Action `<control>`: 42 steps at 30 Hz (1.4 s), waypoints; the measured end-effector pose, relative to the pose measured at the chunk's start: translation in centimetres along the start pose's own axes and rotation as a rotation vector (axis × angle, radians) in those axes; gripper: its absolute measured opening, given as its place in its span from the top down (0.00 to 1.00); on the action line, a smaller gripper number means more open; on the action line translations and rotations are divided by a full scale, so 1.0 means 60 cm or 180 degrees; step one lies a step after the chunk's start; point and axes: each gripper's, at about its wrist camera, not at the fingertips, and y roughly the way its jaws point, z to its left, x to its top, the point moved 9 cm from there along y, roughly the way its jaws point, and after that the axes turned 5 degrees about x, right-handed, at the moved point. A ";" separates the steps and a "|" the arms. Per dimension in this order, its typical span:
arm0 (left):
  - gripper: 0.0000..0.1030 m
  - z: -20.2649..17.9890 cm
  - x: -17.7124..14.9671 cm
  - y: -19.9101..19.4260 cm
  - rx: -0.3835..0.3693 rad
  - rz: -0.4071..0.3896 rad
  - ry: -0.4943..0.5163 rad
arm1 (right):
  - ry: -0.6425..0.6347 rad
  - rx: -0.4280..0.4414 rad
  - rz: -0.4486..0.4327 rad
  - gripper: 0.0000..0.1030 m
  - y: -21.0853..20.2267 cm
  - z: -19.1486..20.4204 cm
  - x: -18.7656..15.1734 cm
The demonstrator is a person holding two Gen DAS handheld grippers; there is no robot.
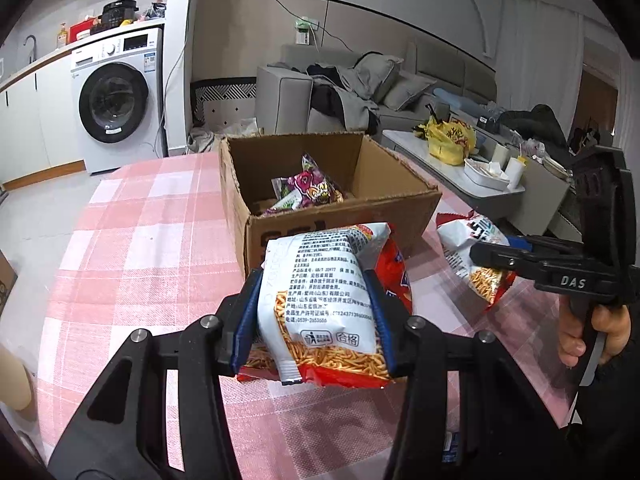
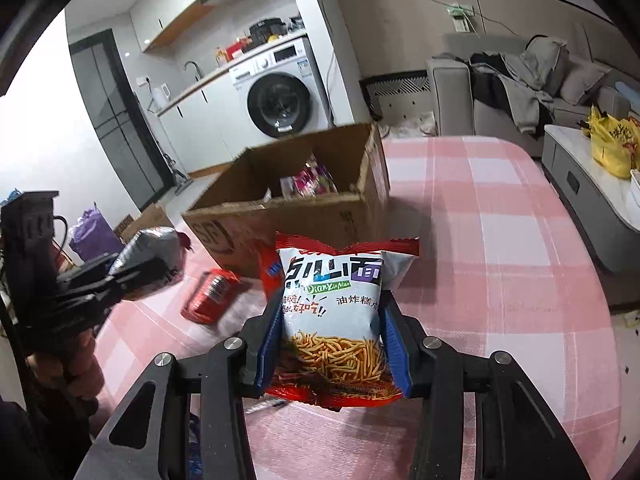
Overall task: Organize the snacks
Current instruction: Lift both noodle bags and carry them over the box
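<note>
1. The left gripper (image 1: pixel 316 312) had its jaws clamped on a snack bag (image 1: pixel 320 300), printed back facing the camera, held above the table (image 1: pixel 132 240) just in front of the cardboard box (image 1: pixel 336 228).
2. The right gripper (image 2: pixel 332 340) likewise had its jaws pressed on a second snack bag (image 2: pixel 334 316), front side showing, also in front of the box and clear of the checked cloth.
3. The box stood open, with a purple patterned packet (image 1: pixel 310 188) already lying inside it.
4. A small red packet (image 2: pixel 210 294) lay on the table in front of the box, on its left side as the right camera saw it.
5. Risk: both bags were air-filled and slick. In my judgement either could slide out of the pads, since each was pinched only across its lower half.
6. Risk: the near wall of the box rose between the bags and the opening. A bag carried too low would likely catch the rim and shove the light box away.
7. Risk: the two grippers hung near each other in front of the box. Entering the opening together could make them collide.
8. Risk: too hard a squeeze might burst a bag or crush its contents.
</note>
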 end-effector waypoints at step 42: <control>0.60 0.016 0.132 0.011 0.0108 -0.0298 -0.0165 | -0.0154 0.0098 -0.0400 0.55 -0.018 0.053 0.144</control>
